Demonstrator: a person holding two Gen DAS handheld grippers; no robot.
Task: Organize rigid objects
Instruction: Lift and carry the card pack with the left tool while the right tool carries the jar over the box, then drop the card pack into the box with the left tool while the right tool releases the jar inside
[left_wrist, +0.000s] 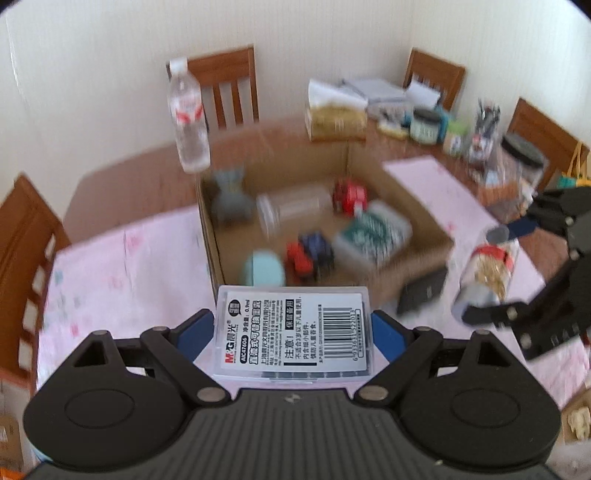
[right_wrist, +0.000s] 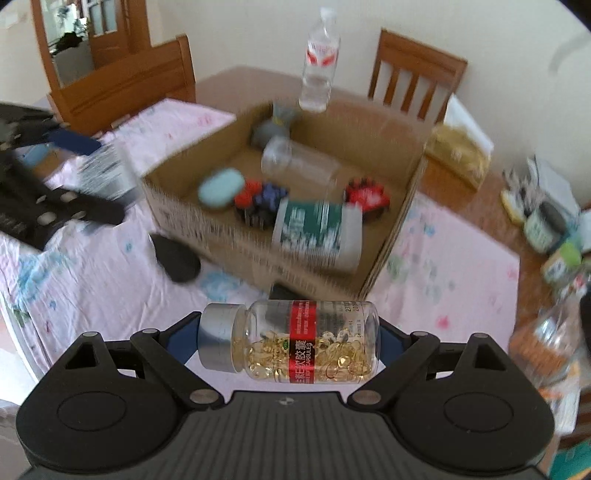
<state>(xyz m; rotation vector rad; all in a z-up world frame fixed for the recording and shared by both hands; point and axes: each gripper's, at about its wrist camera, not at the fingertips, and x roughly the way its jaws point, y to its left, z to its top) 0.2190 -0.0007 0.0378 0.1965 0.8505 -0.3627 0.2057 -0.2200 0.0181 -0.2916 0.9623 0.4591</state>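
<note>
My left gripper (left_wrist: 291, 321) is shut on a flat clear plastic case (left_wrist: 291, 343) with a white barcode label, held off the table in front of the cardboard box (left_wrist: 417, 266). My right gripper (right_wrist: 286, 325) is shut on a clear capsule bottle (right_wrist: 295, 343) lying sideways, silver cap to the left, red label, yellow capsules inside. The left wrist view shows that bottle (left_wrist: 484, 273) at the right. The open box (right_wrist: 229, 236) holds a clear jar (right_wrist: 299, 162), a teal case (right_wrist: 221, 186), red and blue toys and a green-labelled container (right_wrist: 317, 225).
A pink cloth (right_wrist: 92, 295) covers the wooden table. A water bottle (left_wrist: 188, 118) stands behind the box. A black object (right_wrist: 177, 258) lies on the cloth near the box's front wall. Jars, papers and a tissue pack (left_wrist: 336, 118) crowd the far right. Chairs ring the table.
</note>
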